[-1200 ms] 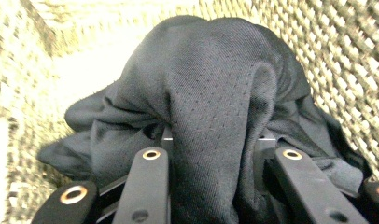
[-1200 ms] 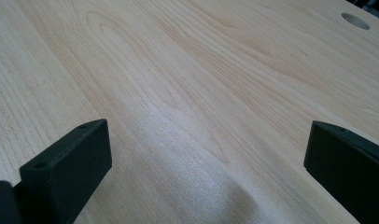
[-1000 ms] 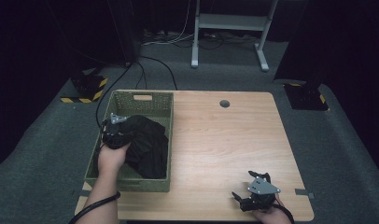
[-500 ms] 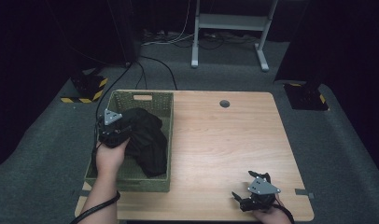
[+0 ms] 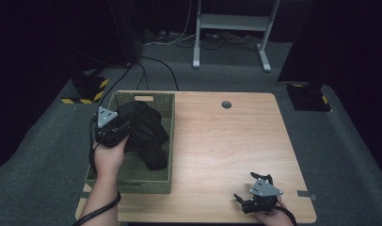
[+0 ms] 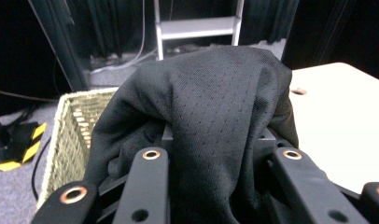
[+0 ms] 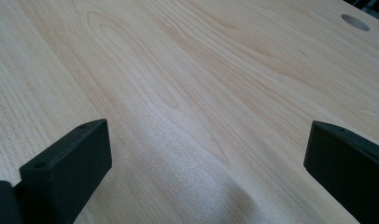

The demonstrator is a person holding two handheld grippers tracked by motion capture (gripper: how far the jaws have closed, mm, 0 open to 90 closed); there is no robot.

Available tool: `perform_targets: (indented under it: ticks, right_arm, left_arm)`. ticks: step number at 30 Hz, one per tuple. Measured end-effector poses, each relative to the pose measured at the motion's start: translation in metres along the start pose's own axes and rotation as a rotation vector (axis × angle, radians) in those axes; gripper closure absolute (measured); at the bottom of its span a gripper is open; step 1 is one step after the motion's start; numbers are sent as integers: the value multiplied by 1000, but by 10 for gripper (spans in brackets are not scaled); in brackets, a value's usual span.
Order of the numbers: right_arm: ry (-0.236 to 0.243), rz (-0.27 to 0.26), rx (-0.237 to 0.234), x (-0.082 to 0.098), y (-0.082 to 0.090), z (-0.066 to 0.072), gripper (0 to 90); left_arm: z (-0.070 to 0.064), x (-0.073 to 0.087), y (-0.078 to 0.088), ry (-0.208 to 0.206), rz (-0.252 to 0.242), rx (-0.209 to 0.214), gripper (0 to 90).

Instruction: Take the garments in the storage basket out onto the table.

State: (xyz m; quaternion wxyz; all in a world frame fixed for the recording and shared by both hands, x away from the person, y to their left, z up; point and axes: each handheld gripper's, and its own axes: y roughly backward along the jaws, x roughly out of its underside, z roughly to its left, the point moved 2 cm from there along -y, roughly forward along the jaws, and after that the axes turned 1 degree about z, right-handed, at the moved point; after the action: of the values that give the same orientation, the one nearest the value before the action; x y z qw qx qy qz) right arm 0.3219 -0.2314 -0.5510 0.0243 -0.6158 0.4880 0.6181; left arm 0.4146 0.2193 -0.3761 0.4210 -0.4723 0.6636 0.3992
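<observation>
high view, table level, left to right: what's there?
left gripper → black garment it holds, hanging over the green basket → cable hole in the wooden table → right gripper, fingers open, near the front right corner.

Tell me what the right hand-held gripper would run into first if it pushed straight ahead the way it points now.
Most likely nothing: the right hand-held gripper has open jaws and looks low along the bare wooden table. The round hole lies far ahead, off to one side. If it is angled slightly down, it would meet the tabletop itself first.
</observation>
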Motion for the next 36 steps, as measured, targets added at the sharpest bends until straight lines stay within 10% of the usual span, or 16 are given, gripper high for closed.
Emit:
perform_targets:
  ticks: [36]
  right_arm:
    - [1,-4,0,0,0,0,6]
  left_arm:
    - [-34,-45,33,-11,-249,82,682]
